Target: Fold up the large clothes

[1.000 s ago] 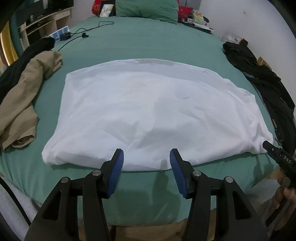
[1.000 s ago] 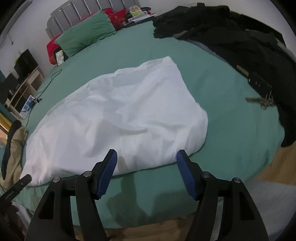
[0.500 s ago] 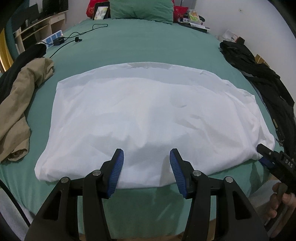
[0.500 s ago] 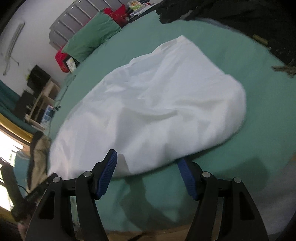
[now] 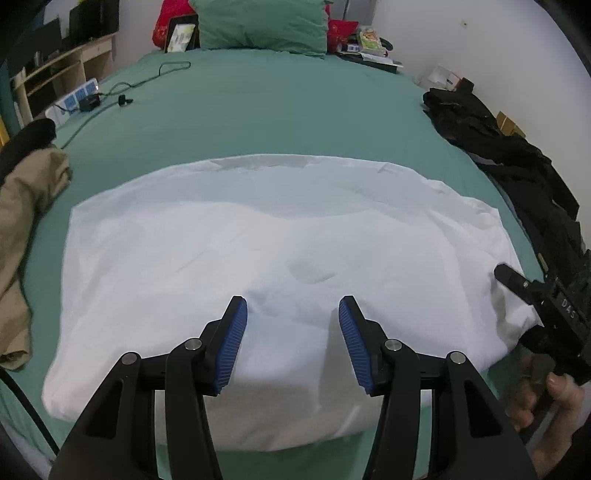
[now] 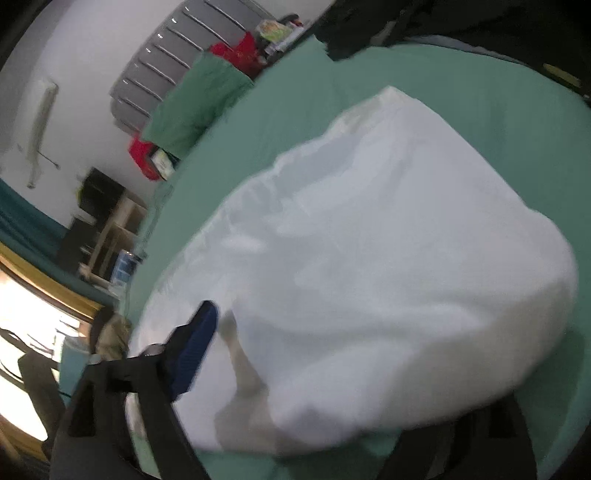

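A large white garment (image 5: pixel 280 258) lies spread flat on the green bed (image 5: pixel 280 110). My left gripper (image 5: pixel 291 325) is open and empty, its blue pads over the garment's near edge. My right gripper (image 6: pixel 325 369) is open at the garment's right near corner. In the right wrist view the white cloth (image 6: pixel 369 258) covers its right finger, and only the left blue pad (image 6: pixel 192 354) shows. The right gripper also shows in the left wrist view (image 5: pixel 543 306), with a hand on it, touching the garment's right corner.
A tan garment (image 5: pixel 26 221) lies at the bed's left edge. Black clothes (image 5: pixel 517 173) lie along the right edge. A green pillow (image 5: pixel 258 22), cables with a charger (image 5: pixel 110 92) and clutter sit at the far end. Shelves (image 5: pixel 55 74) stand on the left.
Both grippers moved forward over the garment's near edge. The right gripper tilted and slid in at the right corner, so cloth now hides its right finger.
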Demonstrator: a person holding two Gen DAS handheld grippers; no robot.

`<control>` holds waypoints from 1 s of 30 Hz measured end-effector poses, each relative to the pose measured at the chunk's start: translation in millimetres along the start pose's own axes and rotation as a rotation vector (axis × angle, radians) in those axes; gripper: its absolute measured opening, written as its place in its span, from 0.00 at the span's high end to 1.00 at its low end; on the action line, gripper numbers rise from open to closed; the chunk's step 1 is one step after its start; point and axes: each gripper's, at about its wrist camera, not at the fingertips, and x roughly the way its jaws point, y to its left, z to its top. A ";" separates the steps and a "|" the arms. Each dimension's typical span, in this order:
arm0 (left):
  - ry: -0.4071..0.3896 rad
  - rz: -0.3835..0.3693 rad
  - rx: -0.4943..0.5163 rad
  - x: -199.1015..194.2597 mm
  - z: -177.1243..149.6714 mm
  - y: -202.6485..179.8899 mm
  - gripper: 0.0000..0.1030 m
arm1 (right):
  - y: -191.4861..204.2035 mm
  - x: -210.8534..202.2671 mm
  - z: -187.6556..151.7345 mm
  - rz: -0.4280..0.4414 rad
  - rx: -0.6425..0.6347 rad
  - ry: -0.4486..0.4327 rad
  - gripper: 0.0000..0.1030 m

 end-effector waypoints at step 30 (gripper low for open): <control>0.005 0.049 0.083 4.2 20.1 -13.4 0.46 | 122.7 8.3 -5.4 0.061 -0.463 0.038 0.84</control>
